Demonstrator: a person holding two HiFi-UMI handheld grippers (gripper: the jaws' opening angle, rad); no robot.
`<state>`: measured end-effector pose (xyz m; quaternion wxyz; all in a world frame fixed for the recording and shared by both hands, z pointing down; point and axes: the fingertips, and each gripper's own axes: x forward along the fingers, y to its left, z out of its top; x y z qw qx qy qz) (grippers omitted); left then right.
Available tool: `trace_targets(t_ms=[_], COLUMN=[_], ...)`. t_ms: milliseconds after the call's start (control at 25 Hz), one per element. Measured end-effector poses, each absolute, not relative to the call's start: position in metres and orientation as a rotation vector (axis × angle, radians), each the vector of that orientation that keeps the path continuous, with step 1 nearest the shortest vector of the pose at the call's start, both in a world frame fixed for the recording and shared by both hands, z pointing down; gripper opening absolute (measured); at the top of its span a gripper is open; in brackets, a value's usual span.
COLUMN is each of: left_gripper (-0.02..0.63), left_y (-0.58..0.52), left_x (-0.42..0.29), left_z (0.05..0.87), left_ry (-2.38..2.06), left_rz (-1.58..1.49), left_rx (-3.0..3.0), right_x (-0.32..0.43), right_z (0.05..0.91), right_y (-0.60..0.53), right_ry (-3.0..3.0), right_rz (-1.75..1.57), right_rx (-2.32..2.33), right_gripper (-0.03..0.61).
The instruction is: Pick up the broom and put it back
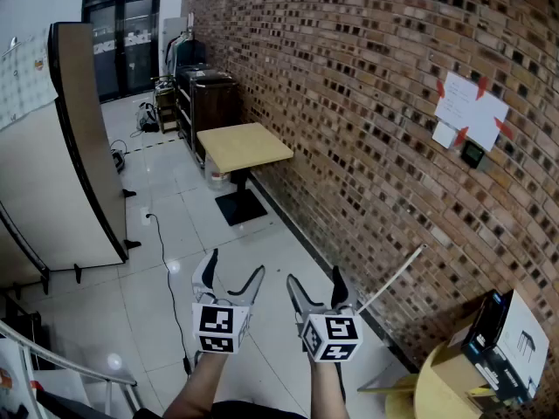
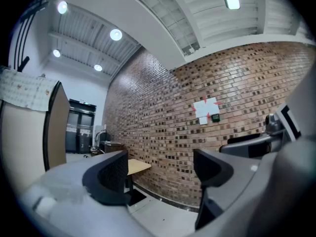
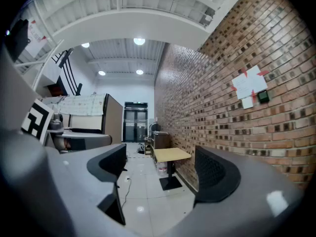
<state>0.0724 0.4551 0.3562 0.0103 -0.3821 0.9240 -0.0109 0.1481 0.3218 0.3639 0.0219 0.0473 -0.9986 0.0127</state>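
**Inspector:** State of the left gripper (image 1: 234,269)?

**Assistant:** Held level above the tiled floor (image 1: 183,234), jaws spread wide. Nothing sits between them. Through the gap, the left gripper view shows only the brick wall (image 1: 367,103) and a corner of the table (image 1: 244,147).

**Inspector:** And the right gripper (image 1: 314,279)?

**Assistant:** Also level, just beside the left one. Its jaws stand wide apart and empty. The right gripper view shows bare floor and the table between the pads.

**Inspector:** Where is the broom (image 1: 397,273)?

**Assistant:** At the right edge of the floor, where the tiles meet the brick wall. Only a thin pale handle shows, tilted, with its upper end against the bricks. The lower end is hidden behind the right gripper in the head view, so I cannot tell how the head lies. Neither gripper touches it.

**Inspector:** What else is nearby?

**Assistant:** A cardboard box (image 1: 454,365) sits in the lower right corner of the head view, near the foot of the wall. Papers (image 1: 470,107) fixed with red tape hang on the bricks above it. The table has a pale wooden top on a black pedestal and stands against the same wall, well apart from the broom. A tan partition (image 1: 83,147) lines the floor's left edge, and a black cable (image 1: 162,251) trails across the tiles beside it.
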Motion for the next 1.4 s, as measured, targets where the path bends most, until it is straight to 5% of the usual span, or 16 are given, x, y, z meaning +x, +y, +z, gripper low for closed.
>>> trace_targets(t_ms=[680,1400], left_gripper=[0.420,0.420], left_y=[0.623,0.553], left_x=[-0.055,-0.160], left_z=[0.371,0.378], left_ry=[3.117,3.121], left_rz=[-0.022,-0.107], left_rx=[-0.571,-0.602], right_x=[-0.043,-0.148], right_z=[0.368,0.379], right_y=[0.502,0.433], right_ry=[-3.014,-3.034], right_rz=[0.027,0.128], right_rx=[-0.626,-0.667], right_gripper=[0.430,0.430])
